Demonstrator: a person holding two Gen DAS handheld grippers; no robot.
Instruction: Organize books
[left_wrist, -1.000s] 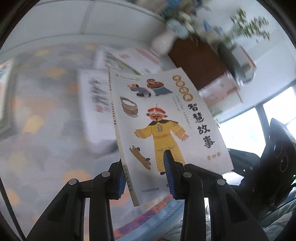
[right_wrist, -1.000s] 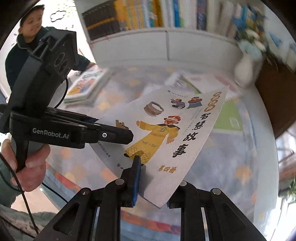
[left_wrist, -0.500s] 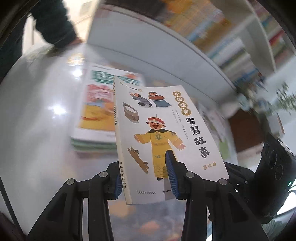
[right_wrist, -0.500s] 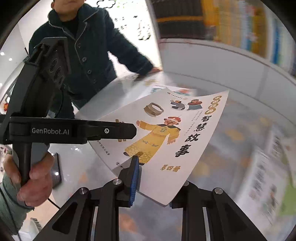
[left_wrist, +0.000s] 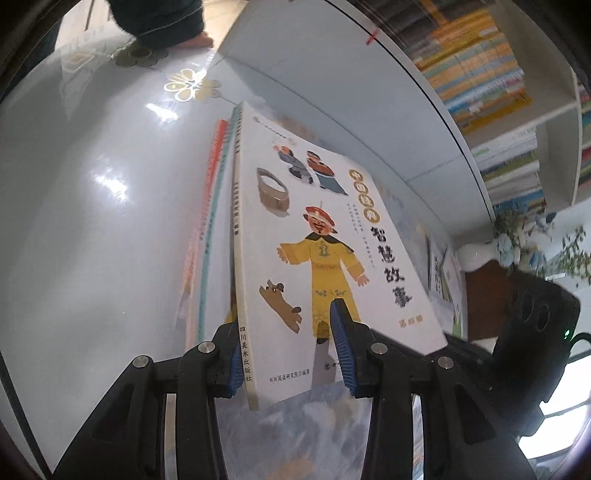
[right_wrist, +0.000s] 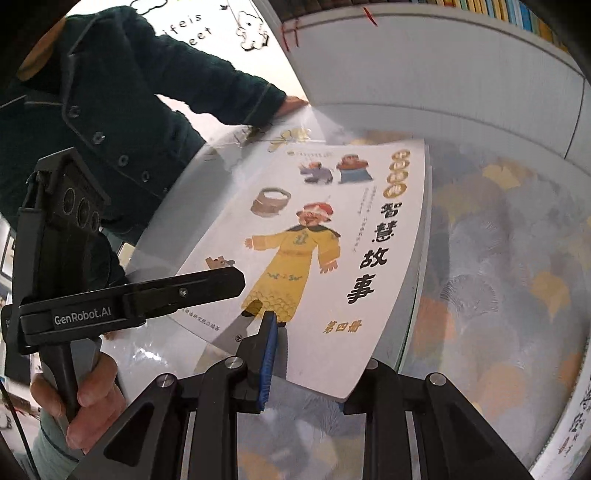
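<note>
A thin white picture book (left_wrist: 321, 236) with a yellow-robed figure on its cover is held by both grippers. My left gripper (left_wrist: 288, 354) is shut on its near spine corner. My right gripper (right_wrist: 306, 362) is shut on its near right corner; the book (right_wrist: 332, 240) fills the middle of the right wrist view. The book hangs low over a stack of books (left_wrist: 207, 221) on the table; whether it touches the stack I cannot tell. The left gripper's body (right_wrist: 129, 295) shows at the left of the right wrist view.
A glossy table (left_wrist: 92, 184) with a patterned cloth (right_wrist: 498, 277) holds more books at the right (left_wrist: 443, 280). A white bookshelf (left_wrist: 498, 92) full of books stands behind. A person in a dark coat (right_wrist: 129, 110) leans a hand on the table's far edge.
Both grippers have carried the book leftward and down over the stack of books; it now hangs just above or on the stack. The grip has not changed.
</note>
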